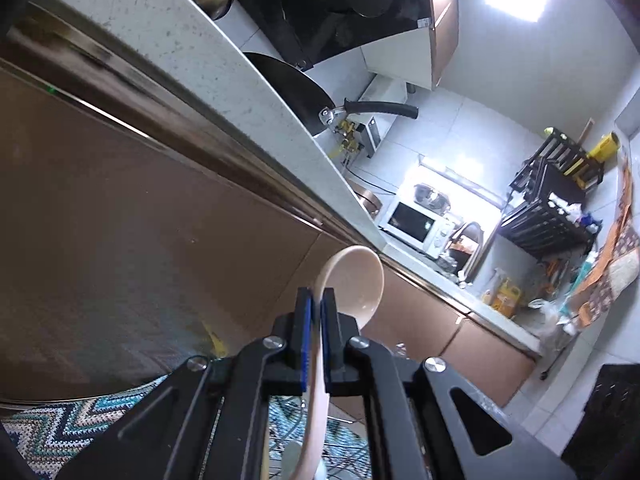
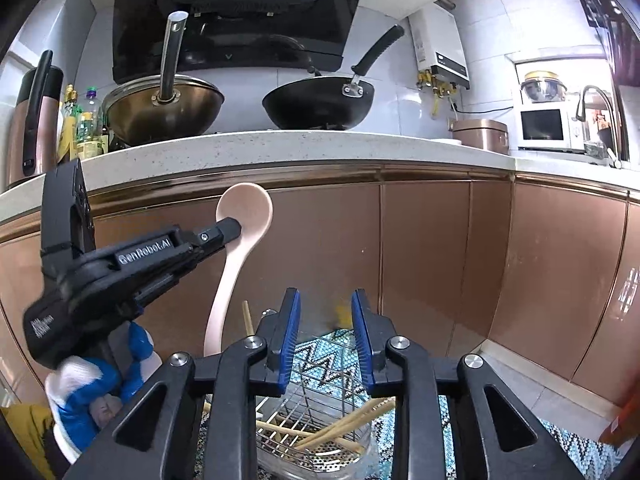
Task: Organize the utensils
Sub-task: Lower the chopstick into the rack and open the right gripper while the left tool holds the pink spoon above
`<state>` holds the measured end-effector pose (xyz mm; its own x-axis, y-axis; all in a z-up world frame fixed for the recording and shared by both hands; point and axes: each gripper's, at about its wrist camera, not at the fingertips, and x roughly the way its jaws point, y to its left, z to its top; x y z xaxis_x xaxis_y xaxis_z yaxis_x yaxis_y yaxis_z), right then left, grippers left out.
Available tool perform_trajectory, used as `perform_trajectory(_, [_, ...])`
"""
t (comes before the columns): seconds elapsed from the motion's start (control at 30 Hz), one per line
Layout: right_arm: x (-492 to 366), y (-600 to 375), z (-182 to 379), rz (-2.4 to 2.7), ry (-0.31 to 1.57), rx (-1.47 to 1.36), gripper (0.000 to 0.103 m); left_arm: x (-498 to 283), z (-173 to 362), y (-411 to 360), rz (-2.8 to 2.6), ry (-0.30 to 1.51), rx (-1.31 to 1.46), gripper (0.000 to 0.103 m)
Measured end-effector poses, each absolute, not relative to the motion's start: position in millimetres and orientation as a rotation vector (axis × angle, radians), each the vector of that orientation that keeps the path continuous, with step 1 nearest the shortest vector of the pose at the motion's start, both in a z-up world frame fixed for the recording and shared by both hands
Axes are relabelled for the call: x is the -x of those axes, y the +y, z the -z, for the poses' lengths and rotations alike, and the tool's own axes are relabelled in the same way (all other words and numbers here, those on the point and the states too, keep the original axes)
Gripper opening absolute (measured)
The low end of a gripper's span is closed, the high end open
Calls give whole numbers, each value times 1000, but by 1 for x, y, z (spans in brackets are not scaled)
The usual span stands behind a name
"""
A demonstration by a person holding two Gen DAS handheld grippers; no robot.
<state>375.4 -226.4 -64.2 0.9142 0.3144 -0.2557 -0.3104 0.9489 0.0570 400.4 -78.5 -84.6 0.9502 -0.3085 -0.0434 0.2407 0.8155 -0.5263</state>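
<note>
The pink spoon [image 2: 238, 258] stood nearly upright in front of the copper-coloured cabinet doors [image 2: 424, 256], bowl uppermost and handle pointing down toward the wire utensil rack [image 2: 316, 412]. The left gripper [image 2: 234, 229] was clamped on the spoon just below the bowl; in the left wrist view the blue pads [image 1: 306, 336] pressed on the neck from both sides, with the bowl [image 1: 354, 284] projecting beyond the fingertips. The gripper body carried the raised lettering "GenRobot.AI". A second, smaller white marking sat on its rear housing but was too blurred to read. A hand in a blue-and-white glove [image 2: 100, 376] held the left gripper from below.

The right gripper [image 2: 325, 320] hovered above the rack with its jaws partly apart. Nothing lay between its blue pads [image 2: 290, 332]. Wooden chopsticks [image 2: 340, 426] lay slanted inside the rack, and one wooden stick [image 2: 249, 318] rose just beside the spoon handle. The rack rested on a mat with a blue zigzag pattern [image 2: 320, 344].

Above the cabinets ran a speckled white countertop [image 2: 280, 144]. On it sat a bronze wok with a lid [image 2: 164, 106] and a black wok [image 2: 320, 102] beneath a black range hood [image 2: 240, 16]. Bottles [image 2: 86, 124] stood at the left. A copper rice cooker [image 2: 480, 134] and a white microwave [image 2: 546, 128] stood at the right. A white water heater [image 2: 438, 48] hung on the tiled wall; no text on it was legible.
</note>
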Motion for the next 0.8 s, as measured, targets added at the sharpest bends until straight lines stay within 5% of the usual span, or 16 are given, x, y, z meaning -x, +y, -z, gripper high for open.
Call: perform_trajectory(0.8, [-361, -250, 71, -293, 266, -36, 30, -372, 130, -108, 117, 90, 406, 4])
